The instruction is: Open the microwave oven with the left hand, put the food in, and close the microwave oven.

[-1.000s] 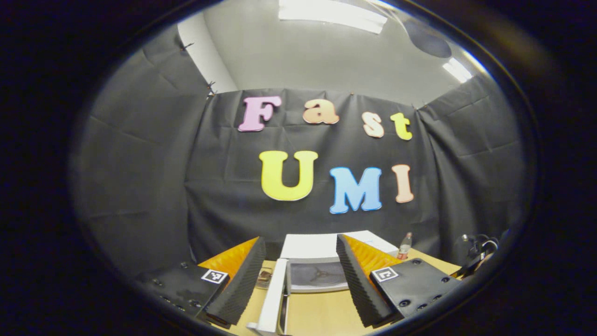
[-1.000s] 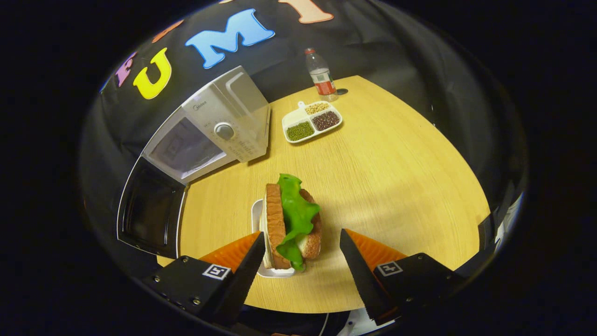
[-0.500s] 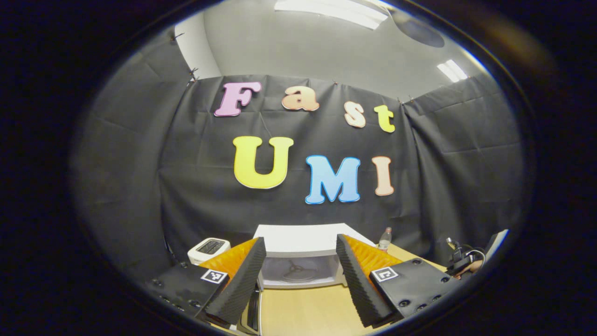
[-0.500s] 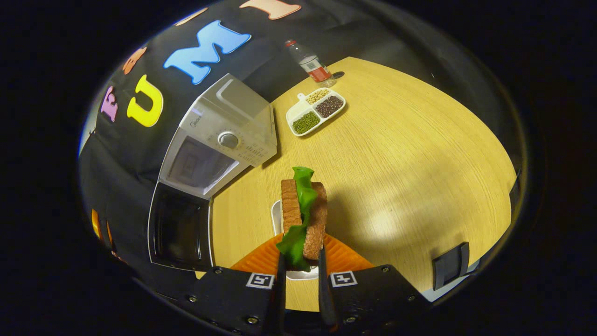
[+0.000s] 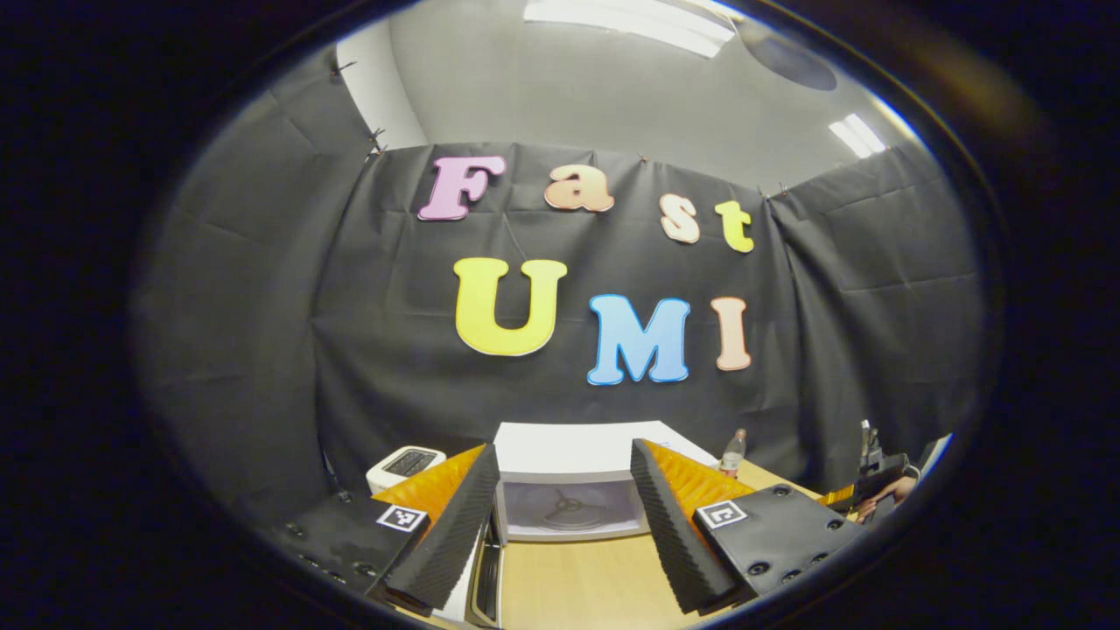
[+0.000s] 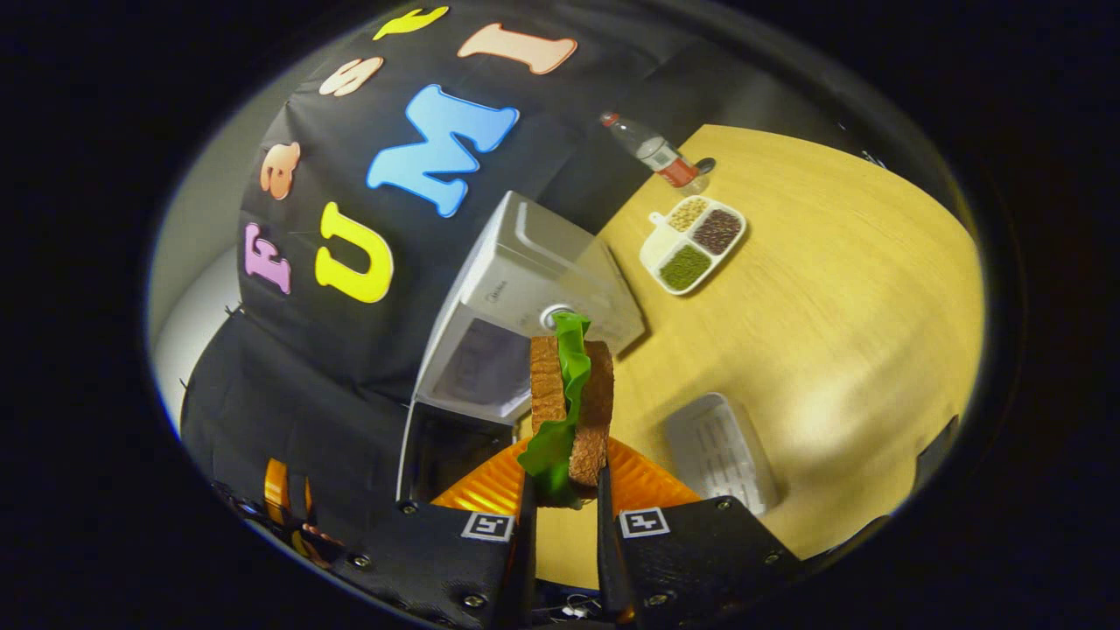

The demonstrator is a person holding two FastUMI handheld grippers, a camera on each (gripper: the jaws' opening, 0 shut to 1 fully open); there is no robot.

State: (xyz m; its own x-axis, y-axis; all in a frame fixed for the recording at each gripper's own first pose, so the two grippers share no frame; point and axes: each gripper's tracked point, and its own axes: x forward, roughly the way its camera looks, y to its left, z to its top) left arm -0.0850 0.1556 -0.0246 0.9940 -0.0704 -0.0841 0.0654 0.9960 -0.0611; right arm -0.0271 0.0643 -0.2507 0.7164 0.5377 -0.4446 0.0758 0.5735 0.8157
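My right gripper (image 6: 564, 490) is shut on the sandwich (image 6: 570, 404), bread slices with green lettuce, held upright in the air above the table. Beyond it stands the white microwave (image 6: 534, 289), its cavity (image 6: 479, 363) exposed and its dark door (image 6: 442, 455) swung open to the left. In the left gripper view the microwave (image 5: 569, 451) faces me with its cavity (image 5: 567, 507) and turntable showing, the door (image 5: 486, 582) edge-on at lower left. My left gripper (image 5: 564, 507) is open with nothing between its fingers, back from the microwave.
A small white tray (image 6: 722, 451) lies bare on the wooden table (image 6: 831, 297) to the sandwich's right. A divided dish of beans (image 6: 691, 254) and a bottle (image 6: 656, 156) sit at the far side. A white toaster (image 5: 404, 464) stands left of the microwave.
My right gripper closed on the sandwich, lifted it off the white tray and carried it toward the microwave. The left gripper drifted slightly, staying open.
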